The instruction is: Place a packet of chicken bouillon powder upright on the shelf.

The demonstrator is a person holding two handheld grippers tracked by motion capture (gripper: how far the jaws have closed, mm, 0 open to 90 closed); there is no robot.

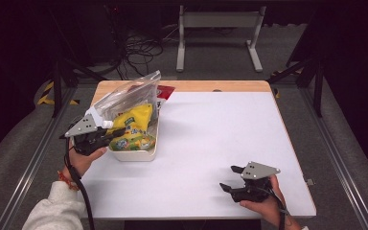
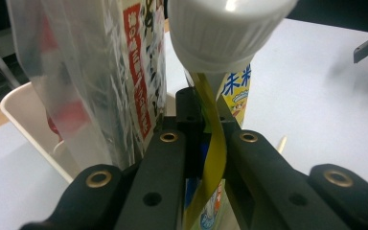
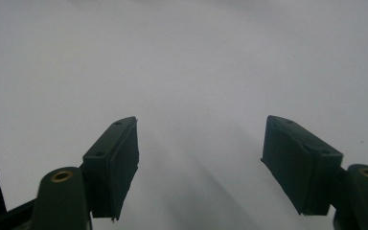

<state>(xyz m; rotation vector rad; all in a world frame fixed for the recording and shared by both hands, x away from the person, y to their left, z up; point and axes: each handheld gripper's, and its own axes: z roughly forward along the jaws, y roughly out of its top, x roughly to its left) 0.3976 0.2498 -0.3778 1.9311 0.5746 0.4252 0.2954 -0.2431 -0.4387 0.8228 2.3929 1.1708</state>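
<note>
At the left of the high view, your left gripper (image 1: 109, 134) pinches the yellow spouted pouch (image 1: 133, 128) by its edge below the white cap (image 2: 227, 31), over the white tray (image 1: 135, 155) beside a clear zip bag (image 1: 127, 96). Lower right, your right gripper (image 1: 230, 178) rests spread and empty above the white table (image 1: 211, 134).

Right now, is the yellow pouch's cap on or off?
On. The white ribbed cap sits over the spout of the yellow pouch, whose yellow film the left gripper pinches just below.
</note>
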